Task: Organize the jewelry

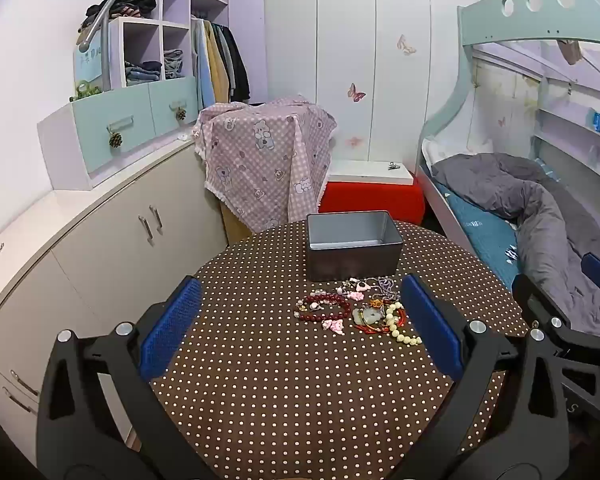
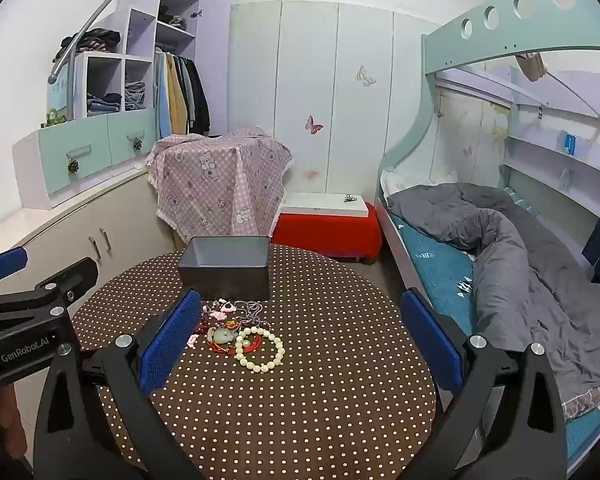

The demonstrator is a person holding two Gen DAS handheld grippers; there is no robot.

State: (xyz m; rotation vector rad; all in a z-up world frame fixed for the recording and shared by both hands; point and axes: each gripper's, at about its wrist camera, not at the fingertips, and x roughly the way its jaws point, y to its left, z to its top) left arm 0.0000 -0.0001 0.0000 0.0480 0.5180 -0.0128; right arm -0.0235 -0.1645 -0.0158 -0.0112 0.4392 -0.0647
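A home, specifically a child's bedroom. Pale green bunk bed (image 2: 500,36) with a rumpled grey duvet (image 2: 520,248) on the lower bunk; white wardrobe doors (image 2: 332,92) stuck with butterfly decals (image 2: 314,125); open shelving (image 1: 156,48) stacked with folded clothes, jackets (image 1: 224,64) hanging beside. Pink teddy-bear cloth (image 1: 260,160) draped over furniture, low cabinets (image 1: 120,232) along the wall, round table in a brown polka-dot tablecloth (image 1: 292,392).

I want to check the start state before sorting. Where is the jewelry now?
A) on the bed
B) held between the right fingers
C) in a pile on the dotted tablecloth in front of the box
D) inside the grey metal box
C: the jewelry pile lies on the tablecloth just in front of the grey box, whose visible interior looks empty.
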